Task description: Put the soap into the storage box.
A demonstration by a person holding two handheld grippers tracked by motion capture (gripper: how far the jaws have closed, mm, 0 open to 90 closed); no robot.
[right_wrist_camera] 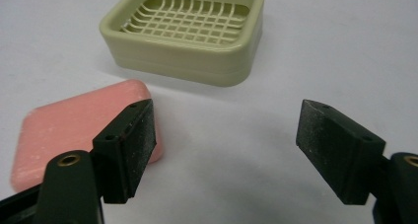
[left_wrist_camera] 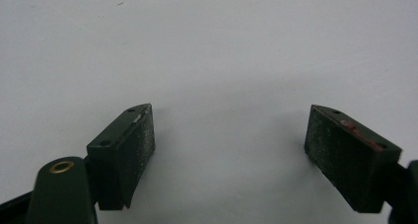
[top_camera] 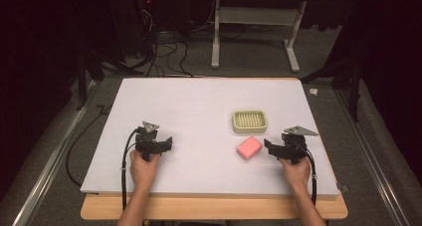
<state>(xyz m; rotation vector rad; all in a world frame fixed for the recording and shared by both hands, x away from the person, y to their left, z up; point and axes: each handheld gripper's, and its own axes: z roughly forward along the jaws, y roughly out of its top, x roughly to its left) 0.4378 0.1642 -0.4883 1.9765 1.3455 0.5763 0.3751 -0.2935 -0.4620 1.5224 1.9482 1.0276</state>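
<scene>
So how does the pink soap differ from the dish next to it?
The soap is pink, the dish pale green. The soap is a solid flat bar, the dish a taller open tray with a grid floor. The soap lies askew, nearer the right gripper, the dish farther back. Both are rounded rectangles resting on the white board.

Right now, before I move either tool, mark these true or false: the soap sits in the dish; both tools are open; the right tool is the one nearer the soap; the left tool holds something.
1. The pink soap sits in the green dish. False: it lies on the white board, just in front of the dish.
2. Both tools are open. True.
3. The right tool is nearer the soap. True.
4. The left tool holds something. False: nothing is between its jaws.
</scene>
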